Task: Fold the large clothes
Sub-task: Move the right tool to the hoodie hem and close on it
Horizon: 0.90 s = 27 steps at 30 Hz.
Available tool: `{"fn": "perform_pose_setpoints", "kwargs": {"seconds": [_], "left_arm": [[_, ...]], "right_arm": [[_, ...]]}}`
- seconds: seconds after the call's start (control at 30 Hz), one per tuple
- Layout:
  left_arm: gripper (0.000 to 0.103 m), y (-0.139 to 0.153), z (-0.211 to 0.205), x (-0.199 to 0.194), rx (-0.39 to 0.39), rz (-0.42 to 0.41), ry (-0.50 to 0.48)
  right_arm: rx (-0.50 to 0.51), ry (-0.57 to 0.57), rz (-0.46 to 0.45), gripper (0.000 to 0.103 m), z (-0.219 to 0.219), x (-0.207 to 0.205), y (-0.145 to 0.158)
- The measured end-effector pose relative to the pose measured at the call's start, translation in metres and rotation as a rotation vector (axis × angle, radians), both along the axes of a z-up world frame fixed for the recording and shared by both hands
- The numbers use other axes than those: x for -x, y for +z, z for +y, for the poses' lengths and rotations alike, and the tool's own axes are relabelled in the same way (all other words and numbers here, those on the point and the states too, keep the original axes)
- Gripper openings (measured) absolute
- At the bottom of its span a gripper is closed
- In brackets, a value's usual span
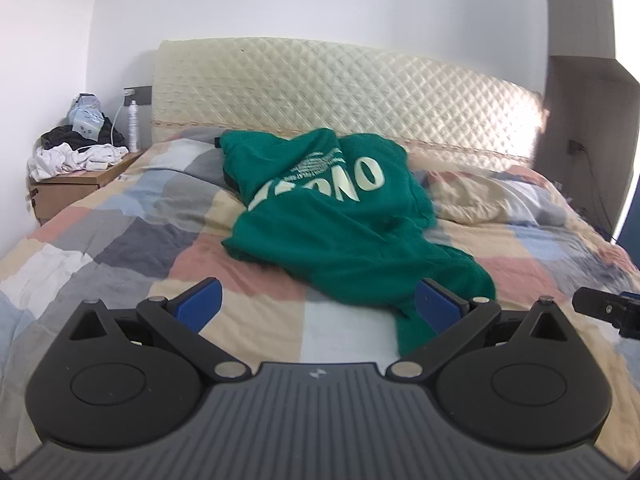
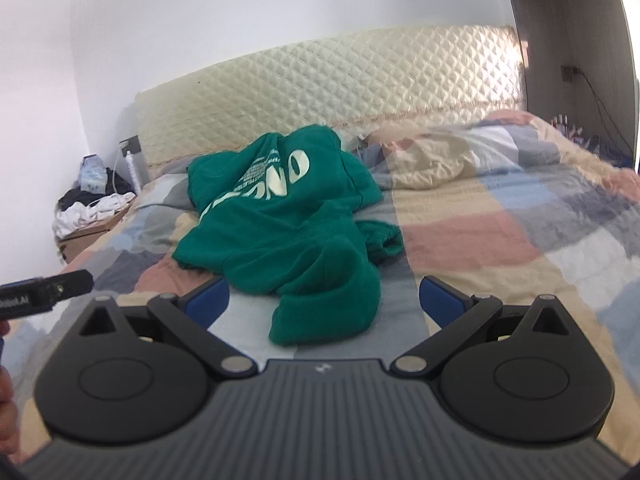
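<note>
Hovering with jaws spread wide and empty, the left gripper (image 1: 318,304) and right gripper (image 2: 324,302) face the crumpled green fleece sweatshirt (image 2: 288,236). It lies bunched on the checked quilt (image 2: 500,240), before the cream quilted headboard (image 2: 340,84). Grabbing a random fold may tangle it more.

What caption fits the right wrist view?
Open right gripper facing a crumpled green sweatshirt on a bed.

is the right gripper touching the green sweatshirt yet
Apart. The right wrist view shows the right gripper open, with bedspread visible between each blue finger and the green sweatshirt.
</note>
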<state>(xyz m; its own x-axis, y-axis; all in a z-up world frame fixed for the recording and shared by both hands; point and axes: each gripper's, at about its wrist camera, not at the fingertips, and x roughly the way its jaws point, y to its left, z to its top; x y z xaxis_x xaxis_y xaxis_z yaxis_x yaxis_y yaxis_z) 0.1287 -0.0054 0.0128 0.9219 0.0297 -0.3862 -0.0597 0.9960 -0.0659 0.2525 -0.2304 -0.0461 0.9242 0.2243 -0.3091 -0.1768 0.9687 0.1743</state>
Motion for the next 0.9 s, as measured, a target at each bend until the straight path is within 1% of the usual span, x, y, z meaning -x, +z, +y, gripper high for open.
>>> {"fn": "perform_pose_setpoints", "kwargs": {"seconds": [0.07, 0.13, 0.2, 0.27, 0.33, 0.4, 0.43, 0.5, 0.57, 0.63, 0.7, 0.77, 0.8, 0.87, 0.9], "left_arm": [[0.103, -0.001, 0.001, -0.021, -0.01, 0.014, 0.019], [0.103, -0.006, 0.004, -0.039, -0.007, 0.034, 0.018], [0.103, -0.014, 0.012, -0.051, 0.035, 0.06, 0.006], [0.103, -0.027, 0.022, -0.06, 0.074, 0.08, 0.007], [0.103, -0.043, 0.031, -0.067, 0.085, 0.105, 0.017], [0.103, -0.056, 0.04, -0.075, 0.091, 0.134, 0.039], [0.103, -0.063, 0.045, -0.077, 0.103, 0.143, 0.049], [0.103, -0.076, 0.054, -0.087, 0.15, 0.168, 0.057], [0.103, -0.088, 0.061, -0.096, 0.19, 0.199, 0.055], [0.103, -0.1, 0.063, -0.106, 0.193, 0.234, 0.044], [0.103, -0.11, 0.06, -0.113, 0.18, 0.248, 0.033], [0.103, -0.12, 0.059, -0.116, 0.178, 0.259, 0.028], [0.103, -0.124, 0.059, -0.119, 0.184, 0.268, 0.024], [0.103, -0.13, 0.057, -0.12, 0.194, 0.281, 0.02], [0.103, -0.132, 0.058, -0.121, 0.196, 0.281, 0.015]], "right_arm": [[-0.007, 0.015, -0.004, 0.103, 0.003, -0.018, -0.003], [-0.011, 0.043, 0.018, 0.103, 0.007, -0.041, -0.008], [-0.003, 0.072, 0.036, 0.103, 0.012, -0.062, -0.016], [0.034, 0.085, 0.059, 0.103, 0.017, -0.082, -0.027], [0.059, 0.074, 0.105, 0.103, 0.019, -0.102, -0.042], [0.048, 0.077, 0.145, 0.103, 0.019, -0.118, -0.059], [0.05, 0.077, 0.156, 0.103, 0.019, -0.125, -0.066], [0.077, 0.083, 0.179, 0.103, 0.023, -0.137, -0.078], [0.075, 0.075, 0.192, 0.103, 0.026, -0.146, -0.088], [0.063, 0.064, 0.201, 0.103, 0.029, -0.154, -0.093], [0.081, 0.032, 0.209, 0.103, 0.033, -0.162, -0.095], [0.066, 0.011, 0.199, 0.103, 0.035, -0.168, -0.096], [0.051, 0.02, 0.196, 0.099, 0.035, -0.172, -0.098], [0.025, 0.049, 0.238, 0.092, 0.038, -0.181, -0.104], [0.027, 0.05, 0.258, 0.08, 0.04, -0.185, -0.106]]}}
